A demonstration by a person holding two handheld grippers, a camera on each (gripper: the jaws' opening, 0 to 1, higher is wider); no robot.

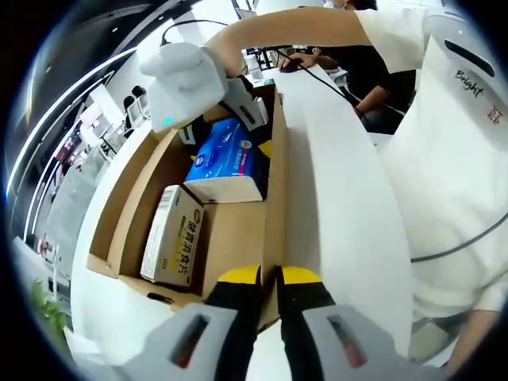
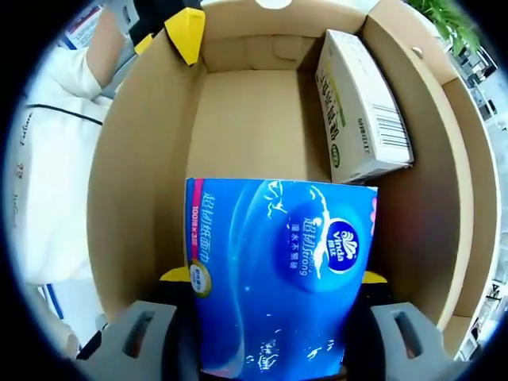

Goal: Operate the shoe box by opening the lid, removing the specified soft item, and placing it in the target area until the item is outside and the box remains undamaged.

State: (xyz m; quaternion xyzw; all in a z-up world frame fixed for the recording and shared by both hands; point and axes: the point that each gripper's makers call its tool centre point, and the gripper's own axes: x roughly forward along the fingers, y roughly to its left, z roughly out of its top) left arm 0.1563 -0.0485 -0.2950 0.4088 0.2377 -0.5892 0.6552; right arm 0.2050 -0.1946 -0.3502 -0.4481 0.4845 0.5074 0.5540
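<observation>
The open cardboard shoe box (image 1: 127,214) lies below me. Inside it, a blue soft tissue pack (image 1: 226,163) sits at the far end, and my right gripper (image 1: 228,139), held by a white-gloved hand, is shut around it. In the right gripper view the tissue pack (image 2: 282,270) is squeezed between the yellow-tipped jaws of the right gripper (image 2: 274,278), above the box floor (image 2: 254,119). My left gripper (image 1: 270,278) is shut on the top edge of the box's side wall. One of its yellow fingertips (image 2: 186,32) shows on that wall in the right gripper view.
A beige printed carton (image 1: 171,234) lies on its side along the opposite wall, also seen as the carton (image 2: 361,107). A white surface (image 1: 333,198) runs beside the box. A person in a white shirt (image 1: 452,159) stands close on that side.
</observation>
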